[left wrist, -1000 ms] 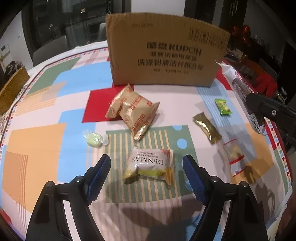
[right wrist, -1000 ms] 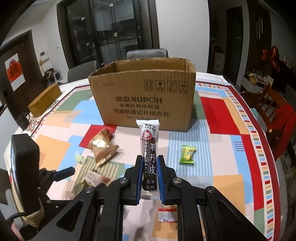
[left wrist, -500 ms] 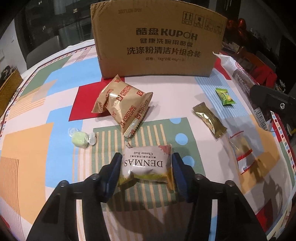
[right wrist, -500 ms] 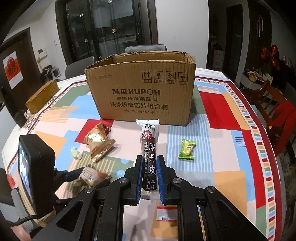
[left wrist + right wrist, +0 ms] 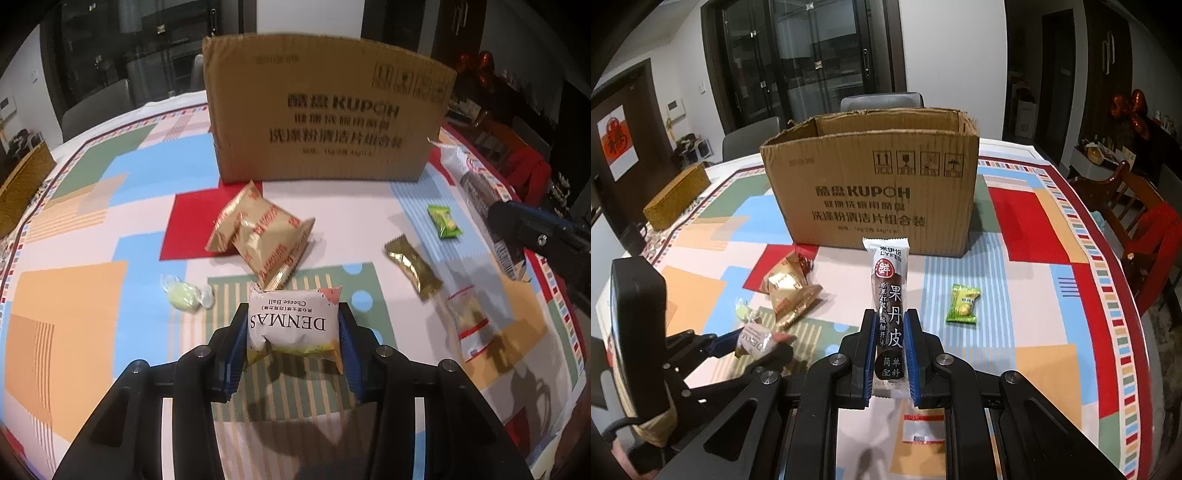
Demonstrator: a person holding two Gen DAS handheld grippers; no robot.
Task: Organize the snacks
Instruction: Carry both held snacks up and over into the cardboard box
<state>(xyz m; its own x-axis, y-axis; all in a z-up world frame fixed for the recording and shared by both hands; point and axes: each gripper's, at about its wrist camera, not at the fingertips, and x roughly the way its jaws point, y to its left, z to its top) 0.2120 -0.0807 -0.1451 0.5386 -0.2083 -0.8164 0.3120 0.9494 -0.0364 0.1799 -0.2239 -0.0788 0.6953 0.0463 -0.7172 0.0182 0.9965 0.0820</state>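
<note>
Right wrist view: cardboard box (image 5: 875, 192) is sitting open-topped mid-table, well behind everything, and that's where I'm judging the snacks are going. I'm keeping the right gripper (image 5: 889, 354) clenched on the long fruit-leather bar (image 5: 890, 306), with most of the bar sticking out past the pads toward the box. Left gripper (image 5: 291, 332) is closing its jaws on the white DENMAS cheese ball packet (image 5: 293, 326); the pads are touching both sides and the packet is already buckling a little. Loose items waiting on the table: gold biscuit packs (image 5: 262, 236), a gold sachet (image 5: 413, 271), a green candy (image 5: 445, 221) and a pale green wrapped sweet (image 5: 186, 297).

Risks as I'm reading them: the puffy packet is slick, so it could squirt out or crush its contents if I'm squeezing too hard. The long bar could catch the box rim. The biscuit packs are lying just beyond the packet, so I could be nudging them on the lift.
</note>
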